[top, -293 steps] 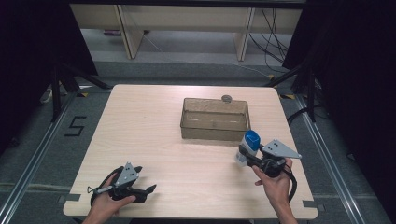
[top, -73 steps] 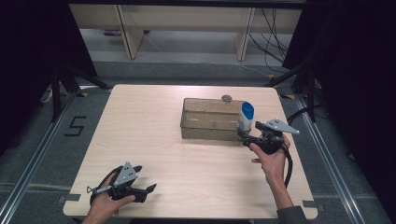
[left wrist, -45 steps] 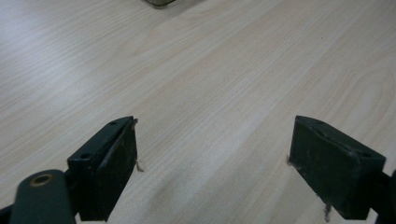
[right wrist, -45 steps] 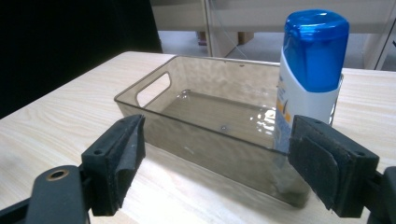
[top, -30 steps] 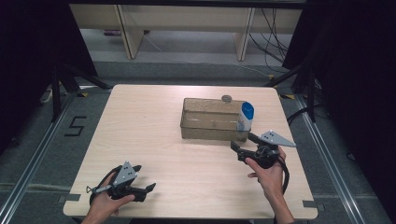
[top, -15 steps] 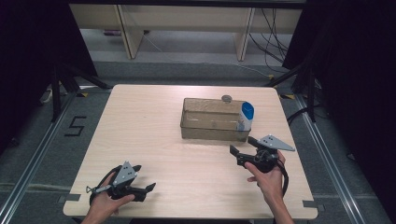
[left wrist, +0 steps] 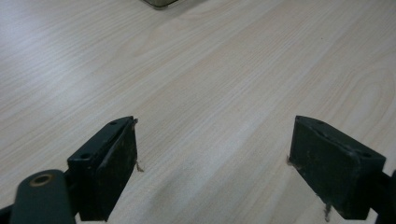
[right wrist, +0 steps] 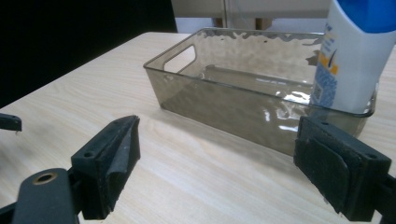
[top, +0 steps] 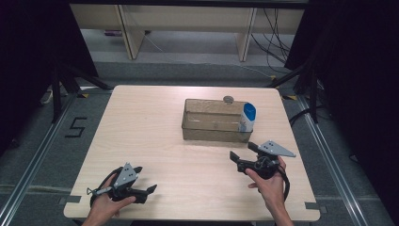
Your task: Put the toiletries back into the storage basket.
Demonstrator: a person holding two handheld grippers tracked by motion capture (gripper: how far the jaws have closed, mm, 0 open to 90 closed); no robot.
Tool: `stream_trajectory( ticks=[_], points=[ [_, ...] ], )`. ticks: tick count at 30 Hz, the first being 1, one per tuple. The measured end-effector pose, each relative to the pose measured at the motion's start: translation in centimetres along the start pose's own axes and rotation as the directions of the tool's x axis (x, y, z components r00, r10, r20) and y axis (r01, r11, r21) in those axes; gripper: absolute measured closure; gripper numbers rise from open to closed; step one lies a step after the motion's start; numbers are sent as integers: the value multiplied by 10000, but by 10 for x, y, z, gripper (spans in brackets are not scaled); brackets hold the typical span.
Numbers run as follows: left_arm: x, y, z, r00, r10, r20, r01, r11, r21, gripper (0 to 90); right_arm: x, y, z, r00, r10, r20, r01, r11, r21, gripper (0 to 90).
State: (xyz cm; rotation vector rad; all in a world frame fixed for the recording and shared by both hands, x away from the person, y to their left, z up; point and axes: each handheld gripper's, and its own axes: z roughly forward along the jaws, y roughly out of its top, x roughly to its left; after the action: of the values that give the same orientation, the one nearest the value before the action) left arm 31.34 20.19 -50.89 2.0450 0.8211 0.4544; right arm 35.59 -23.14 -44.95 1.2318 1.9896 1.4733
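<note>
The white bottle with the blue cap (top: 247,117) stands upright inside the smoky clear bin (top: 207,133), tucked against the bin's right end wall, cap uppermost. In the right gripper view the bottle (right wrist: 348,60) rises just beyond the near rim of the bin (right wrist: 261,116), ahead of the jaws and off toward the right-hand one, so its long axis runs straight up across the line the jaws point along.

From the right gripper (top: 244,157) the bottle lies forward and a little to the right, near but clearly apart, with bare table (top: 155,122) and the bin's near wall between them. The jaws stand wide with nothing between them (they have just been opening to their fullest), and the pads (right wrist: 119,154) touch nothing.

The left gripper (top: 143,186) rests low on the table at the near left edge, well apart from the bin, its jaws likewise spread wide over bare wood (left wrist: 215,154). Of the two, the right hand is by far the nearer to the bottle.

I judge the placing done: the bottle is released in the bin. Any further reach for it would go forward over the near wall, coming down from above rather than level.
</note>
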Motion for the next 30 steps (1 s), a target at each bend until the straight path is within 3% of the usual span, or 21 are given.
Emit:
stream_trajectory(
  ticks=[4,8,9,10,11,14,15,16,17,19,20,22,25,26,27,28,29,30],
  points=[
    [0,0,0,10000,10,1,-10,10000,8,148,2,-2,0,9996,-272,-27,272,9996,-46,157],
    [2,0,-1,9998,179,25,-179,9998,81,148,5,-6,0,10000,39,-61,-39,10000,15,157],
    [0,0,-1,10000,61,-10,-61,10000,46,148,3,-6,-2,9996,-268,9,268,9996,102,157],
    [0,0,0,10000,4,-7,-4,10000,12,148,4,-7,-1,9999,-150,-45,150,9999,64,157],
    [0,0,0,10000,-6,52,6,10000,16,149,3,-7,-1,9995,-317,8,317,9995,95,157],
    [0,0,0,10000,55,7,-55,10000,77,148,4,-10,-3,10000,6,-73,-5,9999,143,157],
    [0,0,0,10000,23,17,-23,10000,43,149,3,-11,-2,9997,-233,-110,233,9997,7,157],
    [0,0,0,10000,-14,31,14,10000,3,148,6,-12,-4,9999,97,-91,-95,9997,211,157],
    [1,0,-1,9999,146,27,-147,9998,133,149,5,-13,-3,9998,-92,-182,94,9999,132,157],
    [1,0,0,10000,39,22,-39,10000,-15,149,5,-13,-3,9998,-130,-131,132,9998,119,157],
    [0,0,0,10000,-18,57,18,10000,12,149,7,-14,-5,9996,136,-242,-131,9997,211,157],
    [0,-1,0,10000,8,-10,-8,10000,96,148,6,-14,-5,9996,-170,-221,173,9997,157,157],
    [0,0,0,10000,-17,48,17,10000,5,148,7,-16,-6,9994,-78,-334,82,9999,124,157],
    [2,0,-1,9998,180,7,-180,9997,143,148,7,-17,-5,9994,-145,-312,147,9998,92,157],
    [1,0,-1,10000,-5,64,5,10000,20,148,8,-17,-6,9995,-153,-284,156,9998,85,157],
    [1,0,-1,10000,-53,24,53,10000,-8,149,10,-18,-6,9994,182,-307,-180,9998,86,157],
    [1,0,-1,10000,-41,23,41,10000,-10,148,8,-18,-6,9996,-113,-262,117,9999,125,157],
    [1,0,-1,10000,-27,26,27,10000,-6,148,8,-19,-7,9993,-74,-359,78,9999,130,157]
  ],
)
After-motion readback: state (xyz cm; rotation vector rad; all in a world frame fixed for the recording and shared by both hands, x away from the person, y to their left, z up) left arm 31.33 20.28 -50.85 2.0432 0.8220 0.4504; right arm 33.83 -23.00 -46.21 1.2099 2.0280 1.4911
